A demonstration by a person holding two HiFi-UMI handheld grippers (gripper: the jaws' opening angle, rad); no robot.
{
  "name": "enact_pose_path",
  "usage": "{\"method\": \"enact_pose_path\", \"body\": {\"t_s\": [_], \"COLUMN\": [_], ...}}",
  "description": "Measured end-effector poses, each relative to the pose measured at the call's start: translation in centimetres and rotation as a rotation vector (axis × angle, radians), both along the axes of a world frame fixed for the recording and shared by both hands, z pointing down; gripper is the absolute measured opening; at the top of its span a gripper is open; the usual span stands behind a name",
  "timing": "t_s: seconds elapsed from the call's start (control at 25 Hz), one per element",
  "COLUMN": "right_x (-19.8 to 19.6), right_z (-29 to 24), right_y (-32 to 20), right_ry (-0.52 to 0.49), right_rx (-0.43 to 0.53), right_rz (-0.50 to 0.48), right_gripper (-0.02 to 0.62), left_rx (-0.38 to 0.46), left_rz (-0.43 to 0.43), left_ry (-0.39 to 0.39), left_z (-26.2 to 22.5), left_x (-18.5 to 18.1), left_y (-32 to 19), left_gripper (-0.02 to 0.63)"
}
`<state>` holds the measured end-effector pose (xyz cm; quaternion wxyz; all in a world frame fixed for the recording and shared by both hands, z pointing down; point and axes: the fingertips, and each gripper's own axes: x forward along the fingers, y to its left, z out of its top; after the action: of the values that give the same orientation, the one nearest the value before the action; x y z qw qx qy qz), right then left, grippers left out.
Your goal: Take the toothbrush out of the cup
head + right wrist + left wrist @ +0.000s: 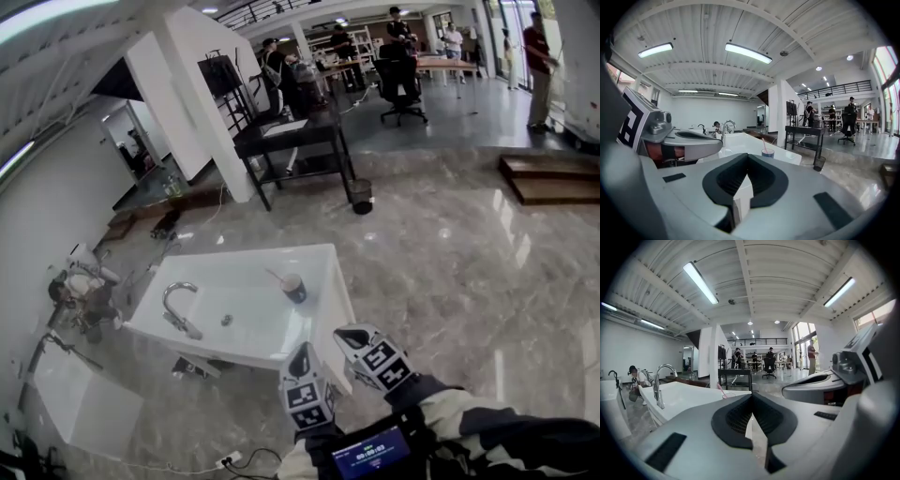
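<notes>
A dark cup [293,287] stands on the right part of the white basin top [244,337], with a pink toothbrush [277,277] leaning out of it to the left. Both grippers hover short of the basin's near edge, well away from the cup. My left gripper [302,349] and my right gripper [349,331] are side by side, each shut with nothing between the jaws. In the right gripper view the cup [767,153] and toothbrush [764,144] show ahead, above my right gripper [748,155]. In the left gripper view only the cup's rim [727,395] and toothbrush [721,390] rise over my left gripper [752,394].
A chrome faucet [178,305] curves over the basin's left side. Beyond the basin stand a black table [295,141] and a small dark bin [362,196] on the marble floor. A person [80,291] crouches at far left; others stand far back.
</notes>
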<state>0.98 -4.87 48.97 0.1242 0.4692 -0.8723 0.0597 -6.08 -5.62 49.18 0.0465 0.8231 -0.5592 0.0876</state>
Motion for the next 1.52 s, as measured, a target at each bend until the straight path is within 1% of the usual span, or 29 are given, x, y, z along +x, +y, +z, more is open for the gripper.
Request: {"method": "enact_pose_path", "body": {"t_s": [0.16, 0.36, 0.48, 0.64, 0.8, 0.92, 1.08, 1.28, 1.52], "right_x": [-0.7, -0.7, -0.9, -1.2, -1.4, -1.2, -1.1, -0.8, -1.4], "right_z": [0.6, 0.7, 0.4, 0.4, 0.5, 1.3, 1.2, 2.0, 2.8], "right_y": [-1.2, -2.9, -4.2, -6.1, -9.4, -12.3, -16.4, -20.6, -25.0], "right_ry": [0.019, 0.031, 0.042, 0.045, 0.041, 0.039, 0.036, 0.027, 0.011], "right_rx": [0.004, -0.011, -0.005, -0.012, -0.019, -0.051, -0.046, -0.085, -0.101], "right_rz": [0.009, 0.026, 0.027, 0.017, -0.006, -0.028, -0.062, -0.106, -0.170], "right_gripper": [-0.003, -0.003, -0.003, -0.003, -0.003, -0.003, -0.003, -0.003, -0.003], "left_rx": [-0.027, -0.031, -0.053, -0.058, -0.058, -0.065, -0.088, -0.115, -0.121], "left_rz": [0.006, 0.010, -0.003, -0.021, -0.038, -0.059, -0.101, -0.149, -0.254], "left_ry": [0.021, 0.043, 0.047, 0.057, 0.049, 0.048, 0.048, 0.041, 0.034], "left_z": [1.1, 1.5, 2.2, 2.1, 2.1, 2.0, 2.7, 3.1, 2.9], "left_x": [-0.8, -1.4, -2.0, -2.6, -2.7, -2.8, -2.7, -2.6, -5.1], "left_y": [-1.3, -3.0, -4.2, -5.8, -9.0, -11.7, -15.4, -19.0, -22.5], "left_gripper": [0.005, 0.005, 0.005, 0.005, 0.005, 0.005, 0.005, 0.005, 0.005]}}
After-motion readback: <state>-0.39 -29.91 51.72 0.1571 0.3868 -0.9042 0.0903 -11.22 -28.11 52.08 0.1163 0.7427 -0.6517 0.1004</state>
